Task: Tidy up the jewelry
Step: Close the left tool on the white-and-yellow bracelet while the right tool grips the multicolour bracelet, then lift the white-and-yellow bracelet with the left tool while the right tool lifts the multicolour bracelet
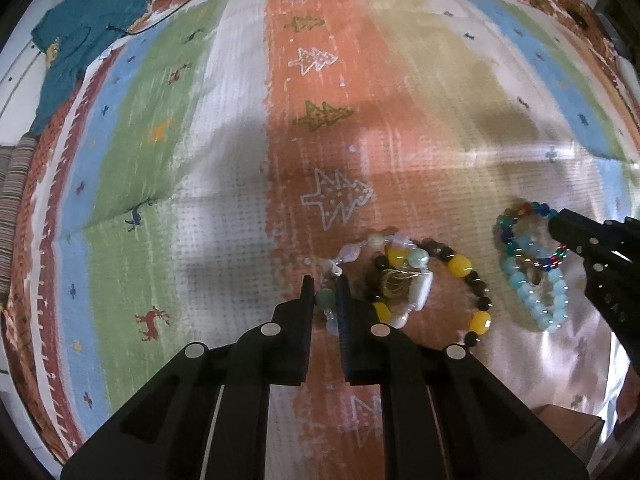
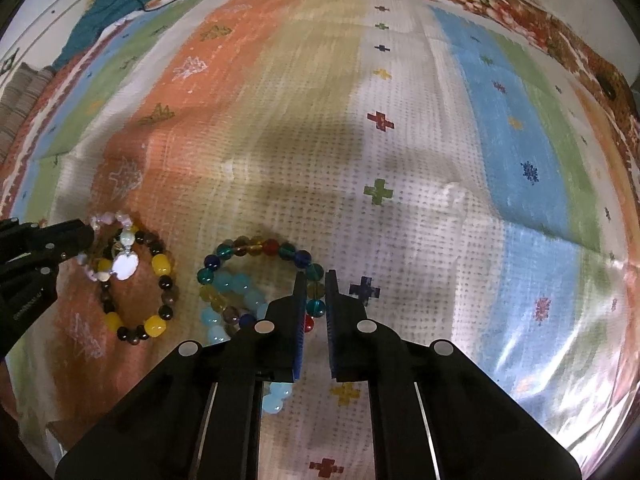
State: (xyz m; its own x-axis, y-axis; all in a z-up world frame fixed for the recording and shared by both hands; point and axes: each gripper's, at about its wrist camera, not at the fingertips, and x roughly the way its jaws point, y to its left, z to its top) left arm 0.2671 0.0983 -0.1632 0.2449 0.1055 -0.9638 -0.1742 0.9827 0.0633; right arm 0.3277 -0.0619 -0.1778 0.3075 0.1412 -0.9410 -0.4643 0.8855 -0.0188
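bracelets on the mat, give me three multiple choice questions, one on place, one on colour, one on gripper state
1. Where does the yellow and black bracelet lie relative to the multicoloured bracelet, seen from the right wrist?
A. to its left
B. to its right
C. inside it

2. What colour are the beads of the bracelet overlapping the multicoloured one?
A. red
B. pale blue
C. black

3. What is the right gripper doing?
A. hanging wide open above the bare mat
B. closed around beads of the multicoloured bracelet
C. holding the teal cloth

Answers:
1 A: it sits toward the left gripper, apart from the multicoloured ring.
2 B: the pale blue bracelet crosses through the multicoloured ring.
3 B: a blue-green bead sits between its narrow fingers.
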